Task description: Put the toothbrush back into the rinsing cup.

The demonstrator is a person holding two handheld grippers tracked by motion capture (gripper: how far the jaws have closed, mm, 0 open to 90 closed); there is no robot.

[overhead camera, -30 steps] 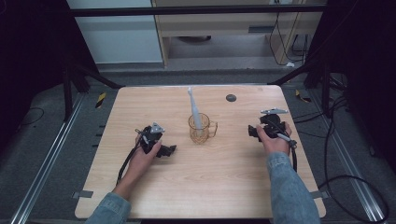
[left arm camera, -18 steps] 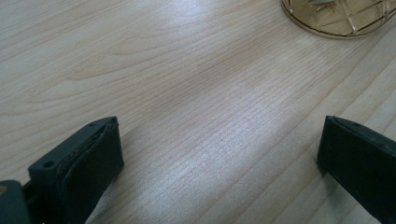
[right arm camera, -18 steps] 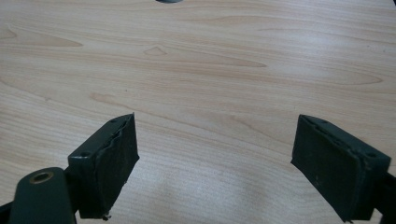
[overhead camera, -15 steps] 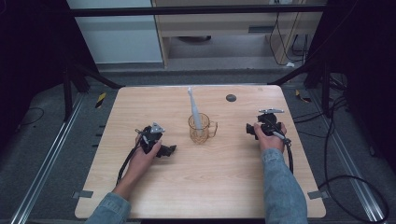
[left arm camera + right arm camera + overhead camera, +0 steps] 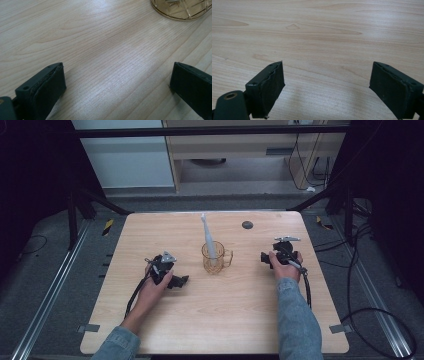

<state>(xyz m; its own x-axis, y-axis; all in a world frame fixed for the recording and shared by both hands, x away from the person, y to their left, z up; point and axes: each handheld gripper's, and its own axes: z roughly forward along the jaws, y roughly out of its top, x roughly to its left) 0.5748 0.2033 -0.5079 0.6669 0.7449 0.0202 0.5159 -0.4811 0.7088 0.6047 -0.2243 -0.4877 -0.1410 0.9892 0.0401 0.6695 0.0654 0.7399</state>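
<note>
Mug: an amber see-through mug [image 5: 216, 258] stands upright near the table's centre, its handle at 3 o'clock.
Toothbrush: a pale toothbrush [image 5: 208, 236] stands in the mug, leaning toward 12 o'clock.
Left gripper: the left gripper [image 5: 168, 272] rests low at the mug's 8 o'clock, near but apart; its jaws stand wide apart with nothing between them, and the mug's base [image 5: 182, 9] sits ahead at 1 o'clock in the left gripper view.
Right gripper: the right gripper [image 5: 275, 257] lies at the mug's 3 o'clock, well apart, jaws spread wide over bare wood, holding nothing.
Progress: judged from this, the toothbrush is already in the mug, or no grasp has begun; I cannot tell which.
Surface: a light wooden table [image 5: 225, 320] with a small dark disc [image 5: 247, 225] at 1 o'clock from the mug.
Room: dark floor, metal frame rails, cables at the right, pale cabinets behind.
</note>
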